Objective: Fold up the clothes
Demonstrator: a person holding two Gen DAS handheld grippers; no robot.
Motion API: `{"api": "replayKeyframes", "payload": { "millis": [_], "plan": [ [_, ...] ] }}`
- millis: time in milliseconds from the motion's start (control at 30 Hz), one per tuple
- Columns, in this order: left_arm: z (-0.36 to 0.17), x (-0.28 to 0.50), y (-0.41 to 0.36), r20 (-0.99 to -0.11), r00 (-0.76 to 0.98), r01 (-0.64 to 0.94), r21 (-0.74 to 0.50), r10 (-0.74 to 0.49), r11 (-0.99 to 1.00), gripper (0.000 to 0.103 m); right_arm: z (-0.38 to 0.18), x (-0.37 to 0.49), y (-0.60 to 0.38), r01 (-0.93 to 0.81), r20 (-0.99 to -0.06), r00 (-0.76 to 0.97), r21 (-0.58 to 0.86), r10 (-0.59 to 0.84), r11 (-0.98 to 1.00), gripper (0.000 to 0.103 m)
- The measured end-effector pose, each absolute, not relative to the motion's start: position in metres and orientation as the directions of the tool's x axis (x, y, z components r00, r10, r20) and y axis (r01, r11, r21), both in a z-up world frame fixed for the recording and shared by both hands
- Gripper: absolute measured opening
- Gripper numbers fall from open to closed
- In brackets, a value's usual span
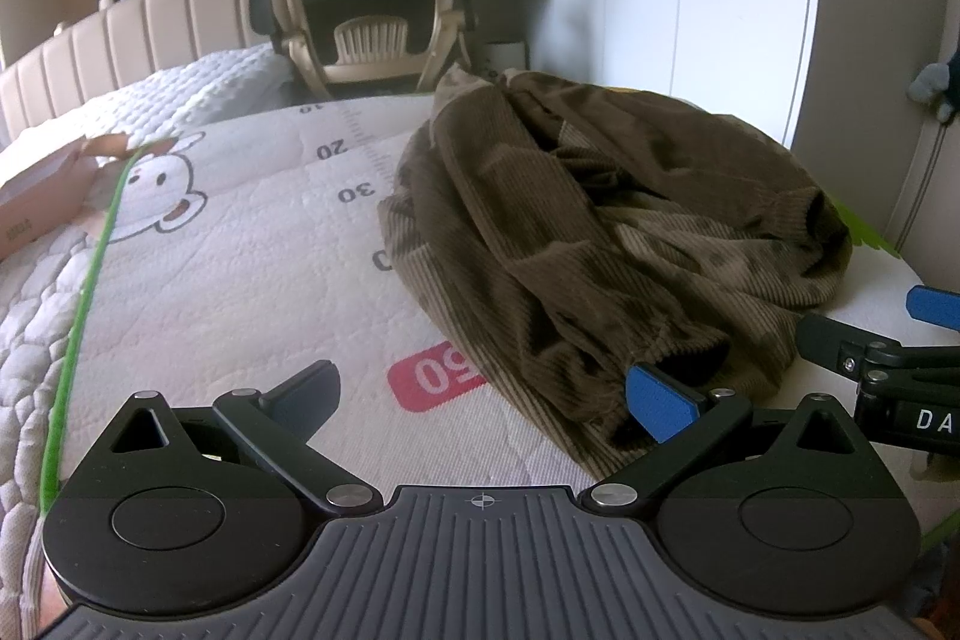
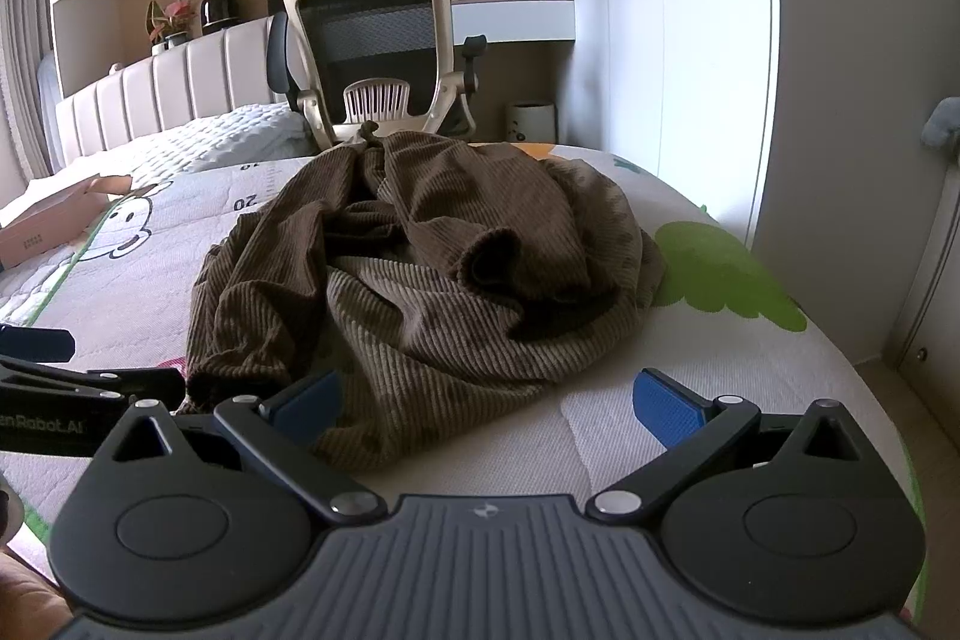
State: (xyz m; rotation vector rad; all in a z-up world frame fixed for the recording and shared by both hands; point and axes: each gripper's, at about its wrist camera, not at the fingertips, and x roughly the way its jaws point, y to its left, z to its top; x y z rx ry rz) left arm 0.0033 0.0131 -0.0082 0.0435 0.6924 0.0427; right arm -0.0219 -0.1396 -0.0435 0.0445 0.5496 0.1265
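Both grippers stand with their jaws wide apart and hold nothing. From the left wrist view, the left gripper (image 1: 480,394) hangs low over the mat (image 1: 240,250), and its right pad (image 1: 660,400) is at the near hem of the brown garment (image 1: 600,220); whether it touches the cloth I cannot tell. From the right wrist view, the right gripper (image 2: 489,400) is also low, and its left pad (image 2: 306,400) is at the near edge of the same garment (image 2: 432,280), while the right pad is over bare mat (image 2: 690,340). Each gripper shows at the edge of the other view, just beside its neighbour.

Further out, the garment lies crumpled in a heap on the mat, at 1 o'clock from the left gripper and at 12 o'clock from the right one. It is ribbed like corduroy, with a sleeve cuff folded on top.

On the mat there are a cartoon animal, printed numbers and a green shape. At 10 o'clock an open cardboard box (image 2: 54,214) rests on the bed. Beyond it, at 12 o'clock, an office chair (image 2: 378,52) stands before a desk (image 2: 516,16), with a padded headboard (image 2: 168,94) at 11 o'clock.
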Motion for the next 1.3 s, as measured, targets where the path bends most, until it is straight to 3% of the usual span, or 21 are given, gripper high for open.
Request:
{"api": "replayKeyframes", "payload": {
  "millis": [900,1100,1200,1300],
  "plan": [
    [-0.008,0.004,0.015,-0.646,0.762,-0.015,0.045,0.041,0.999,0.103,-0.045,-0.017,-0.142,-0.117,-0.529,0.835,0.096,0.15,0.988,0.103],
    [0.006,0.025,0.034,-0.686,0.72,0.062,-0.084,-0.103,0.995,0.103,-0.029,0.019,-0.15,-0.201,-0.52,0.811,0.187,0.27,0.962,0.103],
    [0.017,0.062,0.057,-0.697,0.688,0.066,-0.217,-0.202,0.974,0.103,-0.02,0.064,-0.153,-0.25,-0.546,0.76,0.254,0.352,0.934,0.103],
    [0.022,0.107,0.076,-0.673,0.706,0.038,-0.272,-0.219,0.962,0.103,-0.02,0.116,-0.149,-0.262,-0.575,0.737,0.242,0.355,0.934,0.103]
  ]
}}
